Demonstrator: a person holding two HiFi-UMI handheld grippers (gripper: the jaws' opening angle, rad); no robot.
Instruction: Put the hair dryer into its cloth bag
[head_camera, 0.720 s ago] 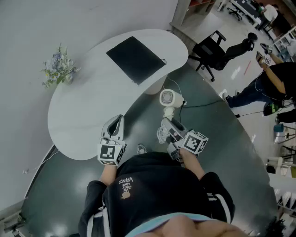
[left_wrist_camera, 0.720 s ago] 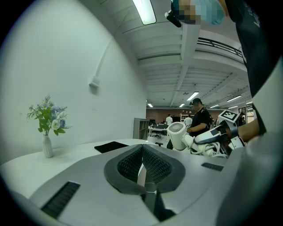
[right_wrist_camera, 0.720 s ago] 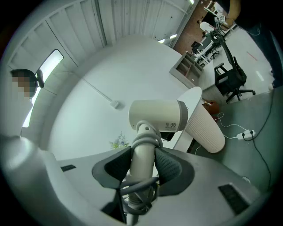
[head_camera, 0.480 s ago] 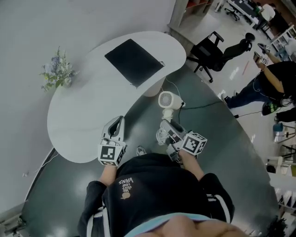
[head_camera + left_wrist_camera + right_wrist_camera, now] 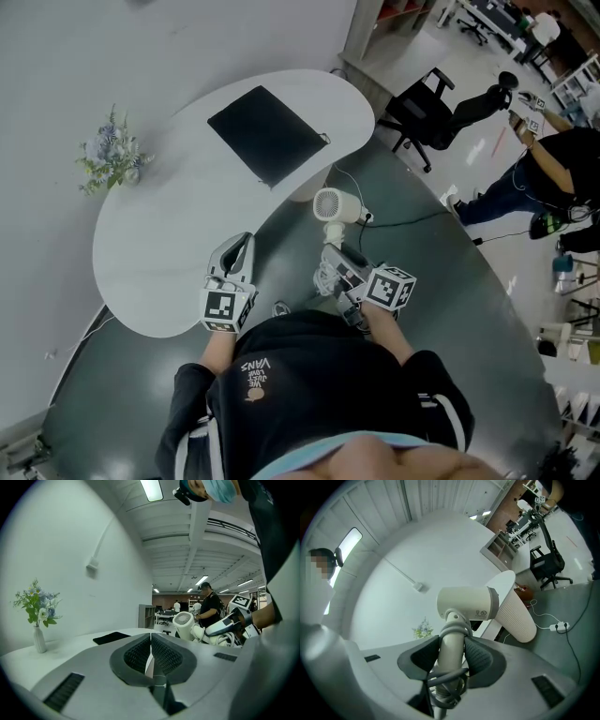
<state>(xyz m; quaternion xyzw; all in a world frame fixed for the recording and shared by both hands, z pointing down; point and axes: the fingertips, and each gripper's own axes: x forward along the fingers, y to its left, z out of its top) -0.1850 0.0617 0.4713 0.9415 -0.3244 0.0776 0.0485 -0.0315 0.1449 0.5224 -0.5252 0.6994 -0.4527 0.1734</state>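
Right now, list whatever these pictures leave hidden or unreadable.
- Head view: the cloth bag is too small to tell which edge opens.
- Right gripper view: the cord on the hair dryer drops out of sight behind the right gripper.
- Right gripper view: the label print is too small to read.

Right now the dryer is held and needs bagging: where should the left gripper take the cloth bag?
Probably its near corner, coming over the table's near edge with the left gripper: the black cloth bag lies flat, so only an edge can be pinched.
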